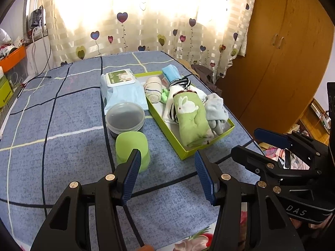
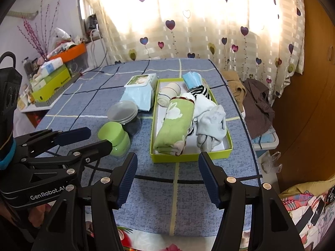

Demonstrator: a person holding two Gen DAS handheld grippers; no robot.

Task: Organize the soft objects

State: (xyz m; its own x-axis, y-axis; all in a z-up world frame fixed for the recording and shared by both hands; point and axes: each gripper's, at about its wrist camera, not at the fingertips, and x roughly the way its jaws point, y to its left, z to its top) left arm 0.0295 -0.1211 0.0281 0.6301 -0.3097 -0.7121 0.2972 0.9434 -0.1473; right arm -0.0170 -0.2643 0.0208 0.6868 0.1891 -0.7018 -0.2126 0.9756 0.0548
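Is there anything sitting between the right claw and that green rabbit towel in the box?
Only the box's near wall. The open right gripper hangs just before it, and the green rabbit towel lies right behind.

This is looking like a lived-in home, most likely a bedroom. Well beyond the fingers, a cream curtain [image 1: 146,21] printed with hearts is glowing with daylight from a window. To the right of the fingers a large wooden wardrobe [image 1: 278,52] is standing with paired door handles. Ahead of the fingers a blue checked cloth [image 2: 188,188] is covering the counter. Clothes [image 2: 257,104] are lying heaped past its right edge. Far to the left of the fingers, an orange bin [image 2: 71,51], boxes and decorative purple twigs [image 2: 33,35] are crowding a side surface. Floral bedding [image 2: 303,205] is showing at the lower right.
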